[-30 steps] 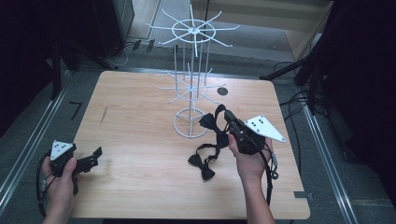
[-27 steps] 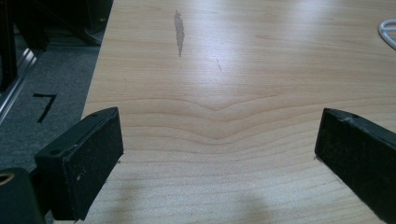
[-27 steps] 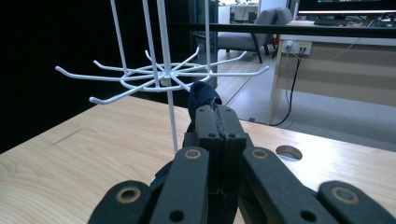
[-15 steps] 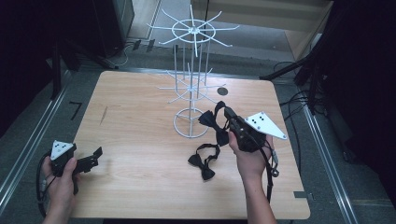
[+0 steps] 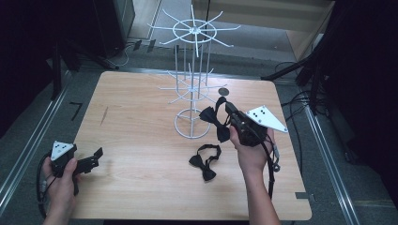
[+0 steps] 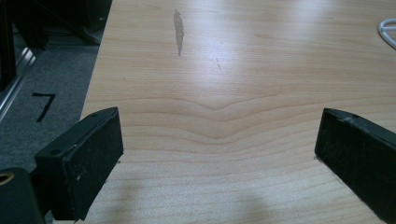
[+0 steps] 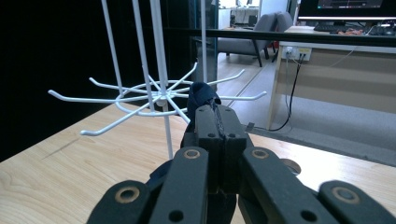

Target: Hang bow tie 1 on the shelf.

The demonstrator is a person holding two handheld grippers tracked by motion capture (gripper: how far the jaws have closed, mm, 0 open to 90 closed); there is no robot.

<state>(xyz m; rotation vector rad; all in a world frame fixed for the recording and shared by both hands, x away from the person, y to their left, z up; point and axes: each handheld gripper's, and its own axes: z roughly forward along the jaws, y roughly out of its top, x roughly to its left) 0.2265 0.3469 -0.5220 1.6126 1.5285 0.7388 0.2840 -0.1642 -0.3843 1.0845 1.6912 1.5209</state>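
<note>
Right gripper (image 5: 228,123) is up off the pale wooden table (image 5: 141,140), just right of the white wire display stand with radial hook arms (image 5: 191,89); jaws pressed together on a black fabric bow tie with strap (image 5: 212,119); the tie hangs from the jaw tips, bow part to the left of the gripper, touching or nearly touching the stand's round wire base, can't tell which from the high view; in the right gripper view the two black jaws meet flat against each other with a dark fold of fabric (image 7: 201,97) poking out above the tips, level with the stand's lower ring of hooks (image 7: 154,98) and close in front of it; not hooked on any arm; grey three-cornered plate on the gripper points toward the table's right edge; a second black bow tie with looped strap (image 5: 204,161) lies flat on the table, nearer the person, just left of the right hand (image 5: 253,152), apart from the held one; left gripper (image 5: 91,161) sits low at the near-left corner of the table, held in the left hand (image 5: 58,176); its jaws stand wide apart in the left gripper view, bare wood between the pads (image 6: 88,163), nothing gripped; small dark round mark (image 5: 223,91) on the table behind the stand.
</note>
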